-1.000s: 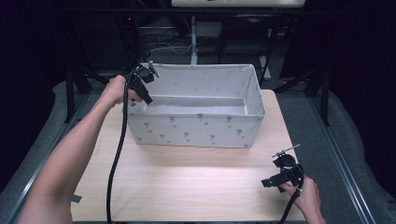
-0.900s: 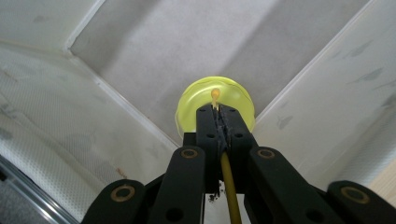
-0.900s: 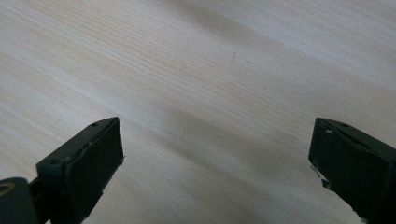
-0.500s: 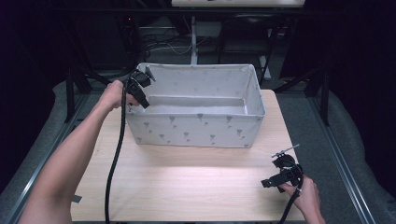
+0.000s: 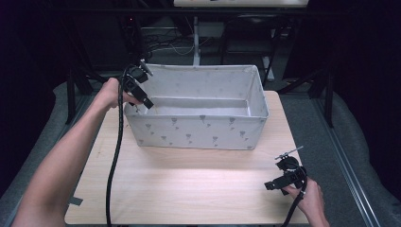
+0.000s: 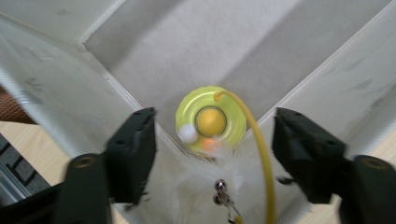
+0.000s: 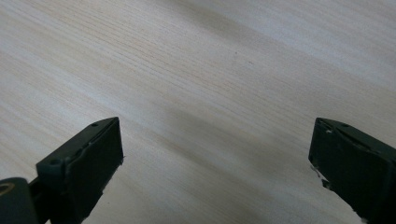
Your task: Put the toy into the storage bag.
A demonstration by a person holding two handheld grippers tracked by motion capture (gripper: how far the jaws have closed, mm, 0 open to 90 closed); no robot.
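The grey fabric bin [image 5: 198, 118] sits toward the far side of the wooden table [image 5: 179, 189], and everything here is placed against it. The left gripper [image 5: 139, 92] hangs over the bin's near-left corner, tipped downward into it, a sensible spot for dropping something inside; its jaws have just been opening and now stand apart with nothing pressed between them. The right gripper [image 5: 283, 177] rests well clear of the bin near the table's near-right edge, jaws wide over bare wood [image 7: 210, 93], seemingly idle. The left gripper view reveals what the high view hides behind the bin's wall: a yellow-green disc toy [image 6: 211, 120] with an orange centre, a curved yellow wire and white feathers, lying in the bin's corner between the parted jaws.
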